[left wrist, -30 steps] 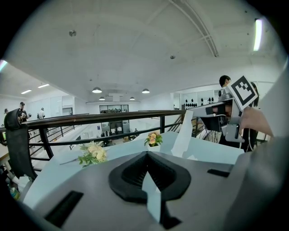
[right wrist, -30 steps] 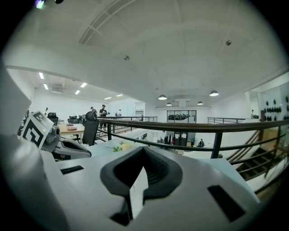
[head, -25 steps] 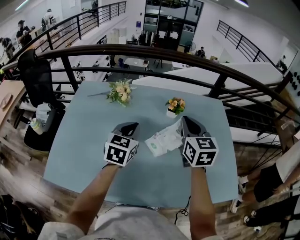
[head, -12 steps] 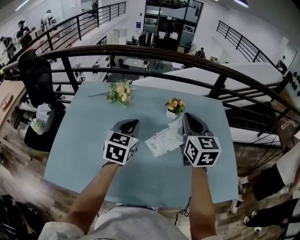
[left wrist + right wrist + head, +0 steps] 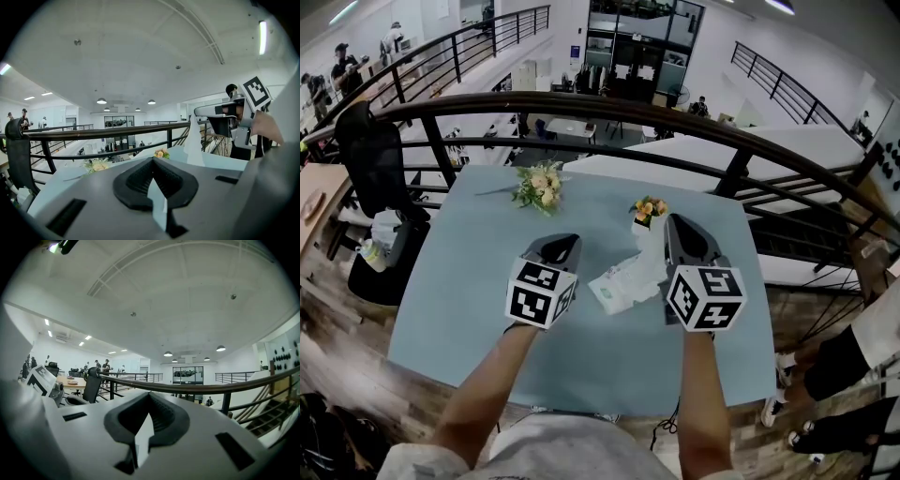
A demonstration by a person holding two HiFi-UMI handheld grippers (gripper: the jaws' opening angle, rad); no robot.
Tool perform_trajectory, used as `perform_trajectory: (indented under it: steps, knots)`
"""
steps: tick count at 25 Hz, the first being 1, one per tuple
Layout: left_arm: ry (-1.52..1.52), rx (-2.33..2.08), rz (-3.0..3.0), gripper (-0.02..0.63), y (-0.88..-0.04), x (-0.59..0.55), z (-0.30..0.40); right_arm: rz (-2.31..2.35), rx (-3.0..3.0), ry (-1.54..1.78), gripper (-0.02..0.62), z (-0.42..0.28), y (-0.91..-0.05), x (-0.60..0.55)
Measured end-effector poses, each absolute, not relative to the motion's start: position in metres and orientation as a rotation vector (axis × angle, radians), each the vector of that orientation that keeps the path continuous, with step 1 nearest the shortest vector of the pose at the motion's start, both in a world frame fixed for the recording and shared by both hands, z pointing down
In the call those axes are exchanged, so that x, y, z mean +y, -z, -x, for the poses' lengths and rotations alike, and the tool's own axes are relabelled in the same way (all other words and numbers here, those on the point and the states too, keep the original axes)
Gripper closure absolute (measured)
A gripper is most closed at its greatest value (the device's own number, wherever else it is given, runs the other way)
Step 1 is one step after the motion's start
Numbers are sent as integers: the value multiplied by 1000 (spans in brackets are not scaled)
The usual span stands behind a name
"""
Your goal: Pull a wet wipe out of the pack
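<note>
Here the right tool (image 5: 669,223) pinches a thin white wet wipe (image 5: 193,140), a limp tapering sheet hanging below its tip toward the flat pack (image 5: 619,286) on the pale-blue table (image 5: 469,281). The left tool (image 5: 572,242) nearby is clenched, empty.

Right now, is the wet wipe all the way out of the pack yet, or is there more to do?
Partly done. Done: the right gripper is shut on a wet wipe and holds it up above the table. In hand: the wipe runs down towards the pack, so it looks not fully out. The left gripper is shut, off to the side, not touching the pack. Left: pull the wipe free.
</note>
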State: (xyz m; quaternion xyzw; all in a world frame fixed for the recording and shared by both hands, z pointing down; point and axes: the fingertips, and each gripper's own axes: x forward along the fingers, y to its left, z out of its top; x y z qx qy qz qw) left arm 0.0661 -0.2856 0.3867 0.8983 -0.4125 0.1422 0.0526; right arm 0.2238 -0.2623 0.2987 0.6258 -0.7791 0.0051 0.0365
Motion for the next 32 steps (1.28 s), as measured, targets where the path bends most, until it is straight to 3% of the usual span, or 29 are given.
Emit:
perform_trajectory:
  steps: [32]
  knots:
    - [-444,-1280,-2720,612,-389,-287,-61,-1883,-2355,-120,594,-218,-351,-257]
